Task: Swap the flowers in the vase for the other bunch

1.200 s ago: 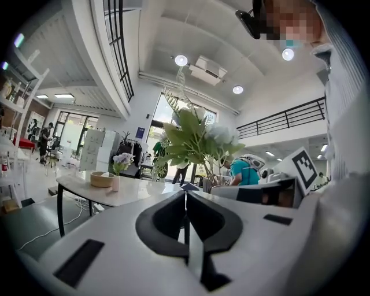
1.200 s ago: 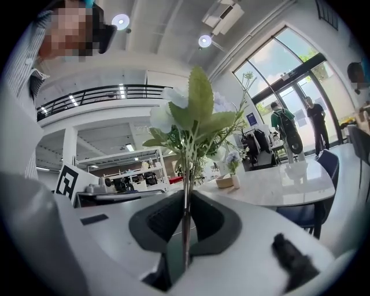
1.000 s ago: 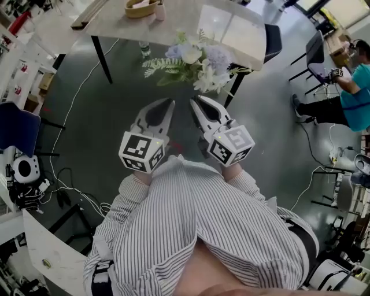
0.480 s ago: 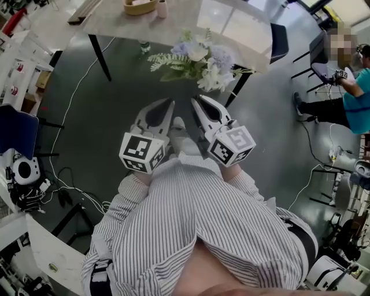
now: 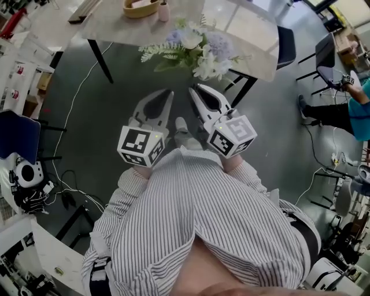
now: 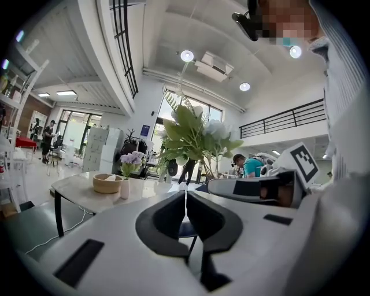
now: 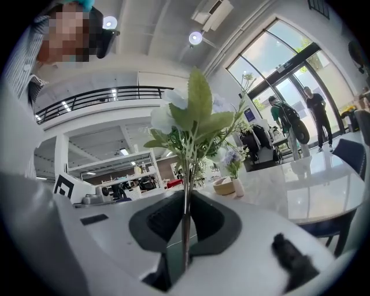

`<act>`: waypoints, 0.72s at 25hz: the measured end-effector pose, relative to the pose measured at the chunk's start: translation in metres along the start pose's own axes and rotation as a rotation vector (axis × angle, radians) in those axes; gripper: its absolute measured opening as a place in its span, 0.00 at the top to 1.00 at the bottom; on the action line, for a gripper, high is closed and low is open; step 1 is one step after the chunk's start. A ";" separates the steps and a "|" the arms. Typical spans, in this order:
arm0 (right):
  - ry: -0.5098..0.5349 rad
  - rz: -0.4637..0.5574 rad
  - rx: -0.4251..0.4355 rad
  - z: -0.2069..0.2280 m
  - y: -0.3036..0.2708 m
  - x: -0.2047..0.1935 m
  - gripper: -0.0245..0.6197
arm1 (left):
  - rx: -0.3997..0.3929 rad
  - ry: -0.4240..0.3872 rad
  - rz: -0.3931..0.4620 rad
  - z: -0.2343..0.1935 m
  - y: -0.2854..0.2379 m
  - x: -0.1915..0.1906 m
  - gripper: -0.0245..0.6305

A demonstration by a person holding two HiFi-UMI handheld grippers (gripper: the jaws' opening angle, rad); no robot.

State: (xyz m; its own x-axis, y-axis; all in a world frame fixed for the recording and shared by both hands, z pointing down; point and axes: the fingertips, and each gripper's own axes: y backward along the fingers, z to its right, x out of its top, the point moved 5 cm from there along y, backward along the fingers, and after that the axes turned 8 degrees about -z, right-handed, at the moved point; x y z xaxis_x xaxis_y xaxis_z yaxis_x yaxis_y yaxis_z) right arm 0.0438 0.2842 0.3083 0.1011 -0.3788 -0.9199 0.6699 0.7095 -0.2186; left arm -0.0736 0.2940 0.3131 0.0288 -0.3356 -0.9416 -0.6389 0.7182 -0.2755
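Gripping the thin green stems of a bunch of white and pale-blue flowers with green leaves [image 5: 193,49], the right gripper [image 5: 193,90] has its fingers closed on them. In the right gripper view the stems run upright across the fingers, with the heads above. The left gripper [image 5: 169,92] is beside it with its fingers pressed together on nothing. The small pale vase [image 5: 163,10] stands ahead of both pairs of fingers on the light marble surface [image 5: 110,26] and holds short purple flowers [image 6: 132,159]. It lies left of the left fingers' line and right of the right fingers' line, so it sits roughly between the two. The left gripper looks slightly the nearer, and it is the free one. I judge that the purple flowers must come out before the held bunch can go in, so the left fingers would have to open first. A round wooden bowl [image 5: 140,7] sits just beside the vase on the side away from the right fingers, leaving little room there. The side towards the right fingers is bare surface. The near edge of the surface lies between the fingers and the vase, and a black table leg [image 5: 101,58] slants down below it on the left. Open dark floor lies under both grippers, and a dark chair [image 5: 285,46] stands well off to the right.
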 end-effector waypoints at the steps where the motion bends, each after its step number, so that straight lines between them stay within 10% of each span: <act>1: 0.003 -0.003 0.000 0.010 -0.007 0.011 0.91 | 0.003 0.001 0.001 -0.006 -0.012 0.008 0.94; 18: 0.055 -0.021 0.036 0.117 -0.084 0.075 0.91 | 0.068 0.011 0.038 -0.064 -0.129 0.063 0.94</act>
State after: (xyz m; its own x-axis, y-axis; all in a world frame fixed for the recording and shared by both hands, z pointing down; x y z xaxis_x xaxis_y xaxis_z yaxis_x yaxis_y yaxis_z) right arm 0.0815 0.1270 0.2957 0.0471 -0.3595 -0.9320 0.6979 0.6793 -0.2268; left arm -0.0381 0.1410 0.3015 -0.0035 -0.3138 -0.9495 -0.5856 0.7703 -0.2524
